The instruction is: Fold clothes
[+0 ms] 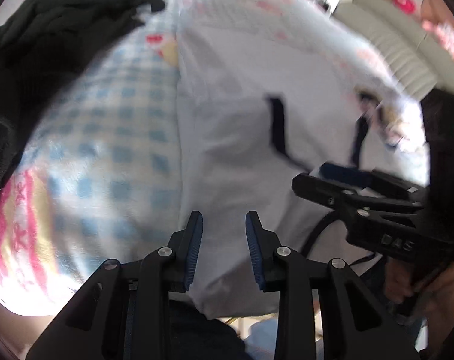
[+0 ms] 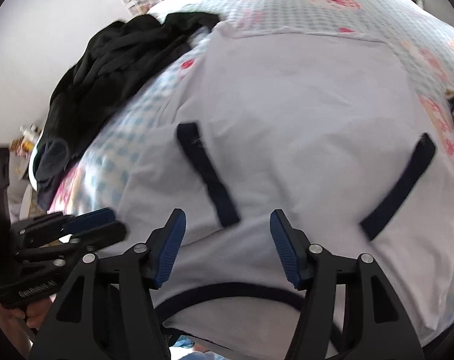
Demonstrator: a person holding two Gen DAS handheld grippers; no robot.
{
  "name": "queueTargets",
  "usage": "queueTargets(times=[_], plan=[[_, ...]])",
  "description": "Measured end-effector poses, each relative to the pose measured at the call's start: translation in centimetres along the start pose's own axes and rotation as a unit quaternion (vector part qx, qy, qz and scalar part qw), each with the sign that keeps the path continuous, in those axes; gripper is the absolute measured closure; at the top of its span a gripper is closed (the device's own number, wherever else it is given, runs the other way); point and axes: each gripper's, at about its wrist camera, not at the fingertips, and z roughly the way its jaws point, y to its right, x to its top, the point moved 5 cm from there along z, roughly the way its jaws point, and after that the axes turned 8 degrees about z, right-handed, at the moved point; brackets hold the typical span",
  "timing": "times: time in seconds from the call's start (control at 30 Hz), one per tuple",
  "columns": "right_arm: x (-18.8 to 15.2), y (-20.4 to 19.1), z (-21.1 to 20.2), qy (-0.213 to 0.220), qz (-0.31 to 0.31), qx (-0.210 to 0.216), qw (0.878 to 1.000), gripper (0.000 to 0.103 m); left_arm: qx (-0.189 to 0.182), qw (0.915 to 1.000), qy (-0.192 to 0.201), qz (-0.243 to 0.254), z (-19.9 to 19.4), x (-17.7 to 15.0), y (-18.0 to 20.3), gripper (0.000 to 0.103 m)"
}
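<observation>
A bedspread with blue checks and pink flowers covers the whole surface, and everything else lies on it. Spread flat across its middle is the white shirt, a pale garment with dark navy trim; it is the largest thing on the bedspread and fills most of both views. At the shirt's near edge a curved navy neckline runs between the two tools, and two navy sleeve bands slant across the white cloth farther in. To the left of the shirt, at the bedspread's far left side, sits a crumpled heap of black clothes, apart from the shirt's left edge. The right gripper hangs over the shirt near the neckline, its blue-padded fingers spread wide with nothing between them. The left gripper hovers over the shirt's left part, close to where the white cloth meets the checked bedspread; its fingers are parted too, with only a narrower gap, and hold nothing. Both views are blurred, so finer detail on the shirt cannot be made out.
</observation>
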Motion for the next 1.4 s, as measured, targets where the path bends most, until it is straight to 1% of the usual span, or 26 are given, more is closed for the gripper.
queueTargets(times=[0.03,0.07,0.1,0.13,0.2,0.3,0.37,0.43,0.5,0.6,0.67,0.73,0.8,0.83,0.9,0.97,1.03,1.1,1.13,1.17,1.2,1.27,1.3,1.4], plan=[[-0.2,0.0,0.6,-0.009,-0.003,-0.007,1.0,0.043,0.012,0.9997,-0.021,0.01,0.8,-0.5,-0.1,0.071],[-0.4,0.0,1.2,-0.017,-0.005,-0.014,1.0,0.043,0.015,0.9993,-0.031,0.016,1.2,-0.9,-0.2,0.072],[-0.6,0.3,1.5,-0.021,-0.005,-0.019,1.0,0.043,0.009,0.9993,-0.031,0.017,1.1,-1.3,-0.4,0.072],[-0.6,0.8,1.7,-0.023,0.003,-0.017,1.0,0.046,0.006,0.9995,-0.029,0.01,0.7,-1.5,-0.8,0.072],[-0.3,1.5,1.4,-0.017,0.015,-0.011,1.0,0.048,-0.001,0.9997,-0.025,-0.004,0.0,-2.0,-1.7,0.069],[0.6,2.0,0.3,0.002,0.029,-0.002,1.0,0.048,-0.012,0.9994,0.007,-0.031,-1.2,-1.3,-2.9,0.069],[1.1,2.4,-0.4,0.014,0.039,0.005,0.999,0.043,-0.016,0.9986,0.033,-0.038,-1.8,0.2,-3.2,0.069],[1.7,2.7,-1.1,0.026,0.047,0.011,0.998,0.043,-0.02,0.9973,0.06,-0.038,-2.2,2.0,-3.2,0.069],[2.4,2.3,-1.0,0.027,0.044,0.014,0.999,0.043,-0.028,0.9964,0.07,-0.04,-1.2,4.3,-3.4,0.069],[3.3,1.5,-0.1,0.023,0.028,0.01,0.999,0.043,-0.031,0.9974,0.061,-0.023,0.7,6.1,-3.4,0.069],[3.6,0.9,0.5,0.019,0.017,0.013,1.0,0.043,-0.012,0.9989,0.043,-0.01,1.4,6.5,-3.5,0.069],[3.6,0.4,1.6,0.008,0.008,0.016,1.0,0.042,0.022,0.9993,0.027,-0.013,2.3,6.7,-4.4,0.067],[3.2,0.3,2.6,-0.002,-0.003,0.008,1.0,0.042,0.008,0.9986,0.032,-0.04,1.6,6.8,-5.7,0.067],[3.1,0.3,3.0,-0.005,-0.009,0.001,1.0,0.042,-0.006,0.9977,0.044,-0.051,1.0,7.0,-6.1,0.067],[3.1,0.6,2.8,-0.003,-0.004,0.008,1.0,0.042,-0.035,0.9943,0.071,-0.072,-0.2,7.3,-7.0,0.069],[3.6,0.8,2.5,-0.001,0.009,0.02,1.0,0.042,-0.049,0.9925,0.084,-0.074,-0.4,8.6,-7.5,0.069],[4.2,0.8,2.3,0.004,0.014,0.024,1.0,0.042,-0.045,0.9936,0.075,-0.071,0.7,9.9,-8.0,0.069],[4.7,0.7,2.1,0.009,0.017,0.027,0.999,0.042,-0.049,0.9949,0.052,-0.071,2.7,10.8,-8.2,0.069],[4.7,0.6,2.3,0.008,0.016,0.027,0.999,0.04,-0.046,0.996,0.036,-0.067,3.7,10.7,-8.0,0.069],[4.8,0.6,2.5,0.007,0.015,0.026,1.0,0.04,-0.032,0.9976,0.02,-0.058,4.4,10.5,-7.8,0.068],[4.6,0.6,3.0,0.001,0.012,0.02,1.0,0.04,-0.004,0.9989,0.005,-0.046,5.1,10.2,-7.8,0.068],[4.4,0.9,3.6,-0.005,0.006,0.011,1.0,0.04,0.021,0.9984,0.008,-0.052,4.8,9.7,-8.5,0.069],[4.4,1.1,3.6,-0.005,0.006,0.013,1.0,0.04,0.032,0.9979,0.01,-0.056,4.6,9.4,-8.8,0.069],[4.5,1.5,3.2,-0.007,0.013,0.023,1.0,0.04,0.025,0.9962,0.025,-0.079,3.3,8.9,-10.0,0.069]])
